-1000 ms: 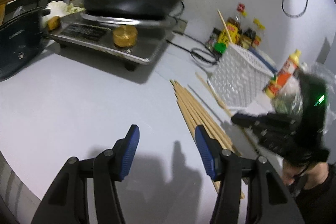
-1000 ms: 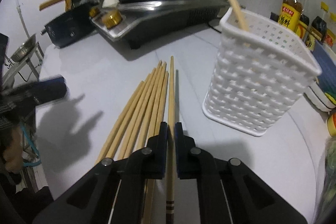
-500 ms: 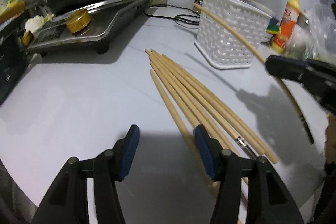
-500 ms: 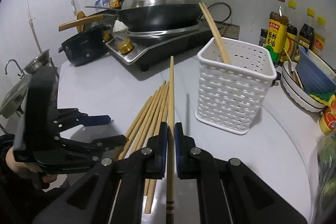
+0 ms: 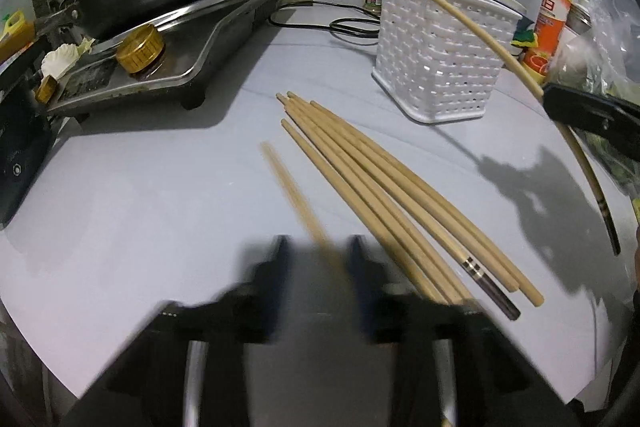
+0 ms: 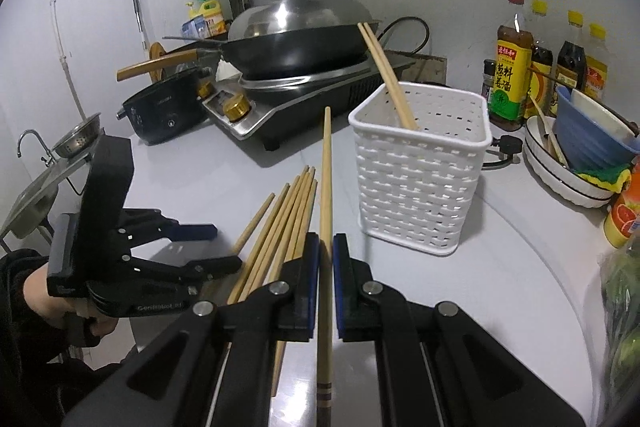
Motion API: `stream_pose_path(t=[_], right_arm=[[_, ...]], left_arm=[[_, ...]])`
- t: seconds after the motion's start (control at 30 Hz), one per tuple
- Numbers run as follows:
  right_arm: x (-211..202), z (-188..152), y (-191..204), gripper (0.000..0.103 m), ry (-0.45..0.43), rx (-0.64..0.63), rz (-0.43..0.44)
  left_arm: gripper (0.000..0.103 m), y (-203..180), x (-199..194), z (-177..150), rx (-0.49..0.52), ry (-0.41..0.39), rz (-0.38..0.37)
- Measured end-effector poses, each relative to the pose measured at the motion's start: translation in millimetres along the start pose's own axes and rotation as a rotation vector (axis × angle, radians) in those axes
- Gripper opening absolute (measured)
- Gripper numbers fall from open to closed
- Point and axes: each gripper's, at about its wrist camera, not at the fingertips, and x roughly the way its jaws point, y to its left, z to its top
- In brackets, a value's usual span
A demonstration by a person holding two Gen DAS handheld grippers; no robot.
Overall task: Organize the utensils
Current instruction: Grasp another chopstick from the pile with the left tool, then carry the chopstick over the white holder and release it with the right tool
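Several wooden chopsticks [image 5: 380,183] lie in a bundle on the grey counter, also seen in the right wrist view [image 6: 288,219]. One chopstick [image 5: 296,195] lies apart to their left, running between the fingers of my left gripper [image 5: 318,255]. Its jaws are closing, blurred, with a gap still on both sides. My right gripper [image 6: 326,255] is shut on a single chopstick [image 6: 327,167], held above the counter and pointing just left of the white basket [image 6: 420,187]. Two chopsticks [image 6: 388,79] lean inside that basket.
A stove with a lidded wok [image 6: 300,39] stands behind the bundle, a black pot [image 6: 164,111] to its left. Sauce bottles [image 6: 512,75] and stacked bowls [image 6: 580,155] are right of the basket. A sink [image 6: 32,195] lies past the counter's left edge.
The left jaws have narrowed around one chopstick, which now lies apart from the bundle. The right gripper has lifted its chopstick higher, nearer the basket.
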Motion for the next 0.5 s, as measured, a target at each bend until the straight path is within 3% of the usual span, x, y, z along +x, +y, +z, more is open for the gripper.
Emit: stream_pose_path(t=[0.17, 0.5], right_arm=[[-4.4, 0.6, -3.0, 0.006, -0.010, 0.007, -0.003], [-13.3, 6.6, -1.3, 0.006, -0.030, -0.005, -0.010]], left_arm=[[0.008, -0.4, -2.7, -3.1, 0.012, 0.001, -0.012], [0.006, 13.8, -16.5, -4.5, -0.055, -0.042, -0.022]])
